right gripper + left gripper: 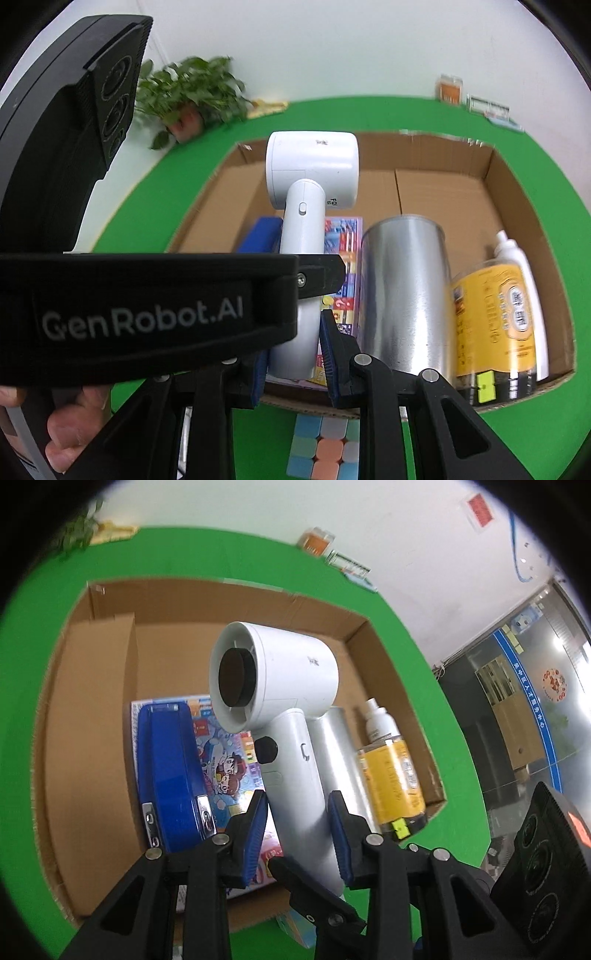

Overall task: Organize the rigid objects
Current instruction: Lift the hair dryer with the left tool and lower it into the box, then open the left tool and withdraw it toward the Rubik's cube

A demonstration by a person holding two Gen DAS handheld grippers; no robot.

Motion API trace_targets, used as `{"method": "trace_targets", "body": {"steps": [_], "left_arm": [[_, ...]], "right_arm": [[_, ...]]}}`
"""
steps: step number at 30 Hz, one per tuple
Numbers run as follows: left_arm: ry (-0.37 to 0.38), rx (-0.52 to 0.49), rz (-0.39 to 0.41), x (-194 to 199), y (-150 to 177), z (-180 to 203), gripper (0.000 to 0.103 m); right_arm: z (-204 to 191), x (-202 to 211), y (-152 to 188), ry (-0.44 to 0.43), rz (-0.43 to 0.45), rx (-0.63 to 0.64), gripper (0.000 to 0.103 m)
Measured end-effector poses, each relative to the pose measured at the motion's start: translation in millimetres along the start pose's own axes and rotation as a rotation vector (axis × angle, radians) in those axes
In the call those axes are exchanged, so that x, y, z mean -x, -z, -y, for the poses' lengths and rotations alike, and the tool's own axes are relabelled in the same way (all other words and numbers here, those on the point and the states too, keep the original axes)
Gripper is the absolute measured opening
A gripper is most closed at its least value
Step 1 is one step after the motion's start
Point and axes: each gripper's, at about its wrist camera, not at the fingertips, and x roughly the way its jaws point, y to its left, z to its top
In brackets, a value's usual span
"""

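White hair dryer, round barrel, dark nozzle core, handle gripped by left gripper and right gripper.

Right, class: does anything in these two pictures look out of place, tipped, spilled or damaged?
The puzzle cube lies on the green cloth outside the cardboard box, while the tin, bottle and book lie inside. The hair dryer hangs above them, clamped by the left gripper and right gripper. Nothing looks spilled or broken.

Black-framed left tool and right tool, blue pads, silver pivot screws, white "GenRobot.AI" lettering
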Motion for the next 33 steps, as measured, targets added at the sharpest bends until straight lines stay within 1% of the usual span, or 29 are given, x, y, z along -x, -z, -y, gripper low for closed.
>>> {"method": "trace_targets", "body": {"steps": [5,6,7,9,10,11,14,17,18,19,23,25,28,29,30,31,32,33], "left_arm": [[0.040,0.043,-0.060,-23,-6,-19,0.033],[0.036,0.045,-0.070,-25,-7,-21,0.033],[0.017,0.032,-0.075,-27,-7,-20,0.033],[0.009,0.029,-0.084,-29,-12,-23,0.033],[0.012,0.033,-0.085,-29,-13,-24,0.033],[0.011,0.034,-0.088,-28,-14,-25,0.033],[-0.010,0.030,-0.103,-28,-15,-23,0.034],[-0.039,0.030,-0.079,-24,-16,-24,0.034],[-0.034,0.038,-0.078,-23,-16,-25,0.034],[-0.024,0.050,-0.077,-22,-16,-26,0.034],[-0.036,0.056,-0.031,-9,-13,-28,0.034],[-0.050,0.054,0.000,2,-11,-28,0.034],[-0.064,0.061,0.073,24,-3,-29,0.034],[-0.082,0.059,0.112,34,3,-27,0.034],[-0.109,0.056,0.156,44,8,-26,0.034],[-0.152,0.053,0.217,57,16,-24,0.035],[-0.213,0.041,0.287,72,26,-19,0.035],[-0.274,0.017,0.359,86,39,-12,0.035]], "right_arm": [[16,-35,-4,0.000,-0.056,-0.020,0.023],[18,-41,-4,0.002,-0.064,-0.021,0.023],[20,-47,-4,0.000,-0.070,-0.024,0.023],[23,-58,-7,-0.001,-0.077,-0.030,0.023],[23,-61,-8,0.001,-0.079,-0.035,0.023],[22,-58,-3,0.002,-0.078,-0.040,0.023],[21,-62,-3,-0.008,-0.087,-0.056,0.023],[28,-62,1,-0.002,-0.095,-0.085,0.024],[30,-64,2,0.002,-0.099,-0.091,0.023],[28,-62,4,0.007,-0.084,-0.082,0.023],[24,-65,6,0.012,-0.092,-0.091,0.023],[23,-59,12,0.019,-0.091,-0.089,0.024],[21,-58,11,0.016,-0.095,-0.087,0.026],[18,-57,13,0.015,-0.104,-0.069,0.034],[15,-52,15,0.015,-0.114,-0.052,0.050],[13,-38,20,-0.005,-0.087,-0.030,0.059],[13,-20,26,-0.019,-0.024,-0.002,0.077],[12,-3,32,0.003,0.046,0.022,0.088]]}}
